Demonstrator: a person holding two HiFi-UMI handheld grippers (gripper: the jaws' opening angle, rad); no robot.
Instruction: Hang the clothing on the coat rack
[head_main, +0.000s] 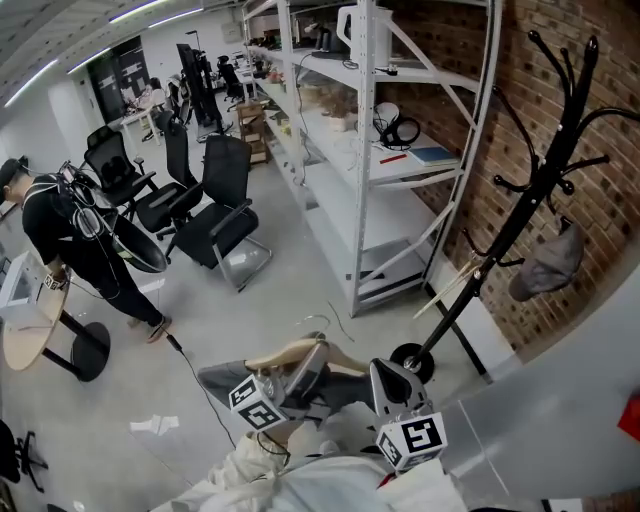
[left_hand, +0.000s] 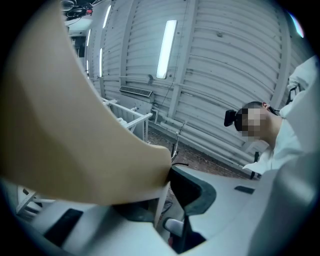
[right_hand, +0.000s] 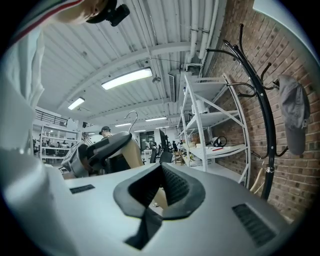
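While you hold both tools low in front of you, your left gripper (head_main: 303, 366) is clamped on the wooden hanger (head_main: 276, 357). In the left gripper view the beige wood (left_hand: 75, 125) fills the frame and presses against the dark pad of 1 jaw. Your right gripper (head_main: 386, 376) sits just beside the hanger's other arm. In the right gripper view its 2 ribbed pads (right_hand: 175, 186) stand close together with a sliver of that beige wood caught between them. The grey garment (head_main: 228, 381) drapes from the hanger between the 2 tools, and the wire hook (head_main: 318, 322) sticks up above it. The black coat rack (head_main: 545, 175) stands well apart to your right against the brick wall (head_main: 600, 120), with 1 grey cap (head_main: 550, 262) hanging on a lower arm. White shelving (head_main: 365, 150) stands just left of the rack. Black office chairs (head_main: 222, 205) and a person (head_main: 60, 240) in dark clothes are further off on the left.
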